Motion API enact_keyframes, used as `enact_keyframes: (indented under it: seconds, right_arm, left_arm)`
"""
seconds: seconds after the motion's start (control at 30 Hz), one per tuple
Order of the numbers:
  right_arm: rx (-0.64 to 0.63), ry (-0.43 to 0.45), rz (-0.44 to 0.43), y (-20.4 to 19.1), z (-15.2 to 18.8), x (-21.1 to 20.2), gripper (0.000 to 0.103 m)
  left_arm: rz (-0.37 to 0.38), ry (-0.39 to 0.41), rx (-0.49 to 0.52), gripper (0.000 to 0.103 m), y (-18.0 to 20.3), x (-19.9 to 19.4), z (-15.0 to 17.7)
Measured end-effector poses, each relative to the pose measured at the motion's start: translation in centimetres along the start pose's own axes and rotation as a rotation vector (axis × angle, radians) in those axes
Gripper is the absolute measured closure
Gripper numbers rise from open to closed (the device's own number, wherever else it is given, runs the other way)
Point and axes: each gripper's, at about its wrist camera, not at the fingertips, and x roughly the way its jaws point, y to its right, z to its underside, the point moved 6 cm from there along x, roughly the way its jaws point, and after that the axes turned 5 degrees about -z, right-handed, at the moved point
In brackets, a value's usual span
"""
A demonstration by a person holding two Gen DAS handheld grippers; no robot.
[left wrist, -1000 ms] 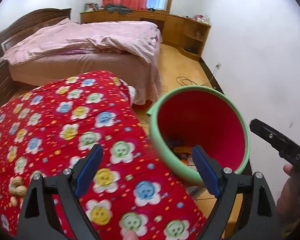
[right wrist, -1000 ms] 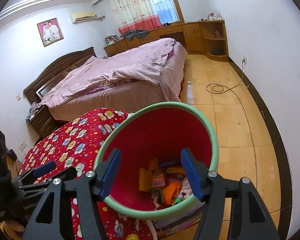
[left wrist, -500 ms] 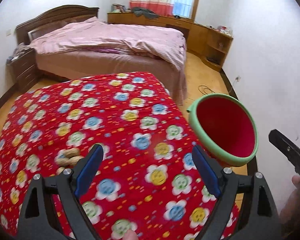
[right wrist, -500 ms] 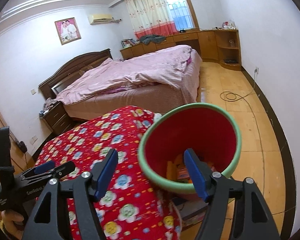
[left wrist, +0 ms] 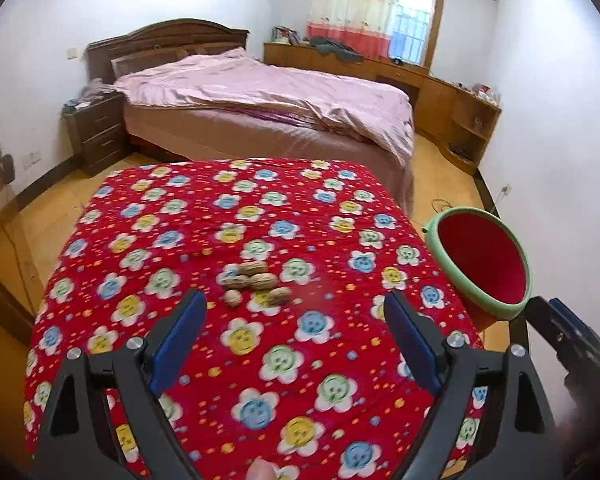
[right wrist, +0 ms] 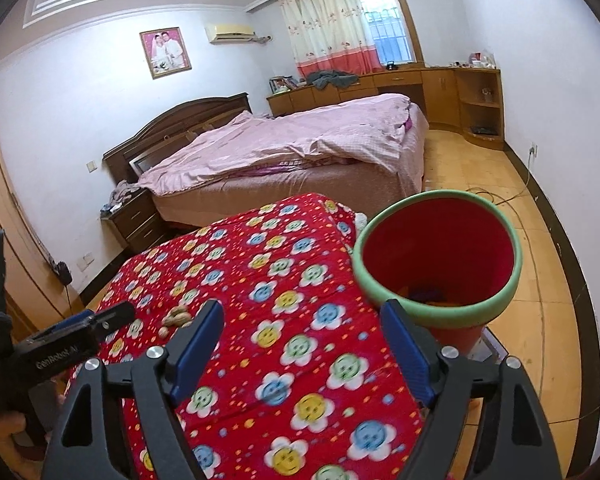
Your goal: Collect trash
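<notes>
Walnuts [left wrist: 256, 284], a lumpy tan cluster of wrinkly shells, sit mid-table on the red flowery fleece cloth [left wrist: 204, 220], both the left gripper [left wrist: 296, 338] and right gripper [right wrist: 302, 344] gaping wide and empty, round green-rimmed red plastic bin [right wrist: 440, 264] beside the table's right edge.

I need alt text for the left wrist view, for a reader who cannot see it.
The open left gripper hovers over a red flowered cloth, pointing at a small cluster of walnuts. A red bin with a green rim stands at the right edge; a pink bed lies behind.
</notes>
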Motion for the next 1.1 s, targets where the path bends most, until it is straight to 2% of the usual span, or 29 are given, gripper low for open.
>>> enact_keyframes:
  seconds: [0.5,0.9,1.1]
  right_arm:
    - [-0.058,-0.007,-0.004,-4.0,3.4,-0.8,0.019]
    - [-0.079,0.000,-0.010,-5.2,3.8,-1.2,0.019]
    - [-0.077,0.008,-0.011,-5.3,3.7,-1.5,0.019]
  left_arm:
    - [-0.072,0.049,-0.058,0.014,-4.0,-3.0,3.0]
    - [-0.084,0.070,-0.076,0.014,-4.7,-4.4,3.6]
    - [-0.113,0.093,-0.087,0.014,-5.5,-5.0,3.6]
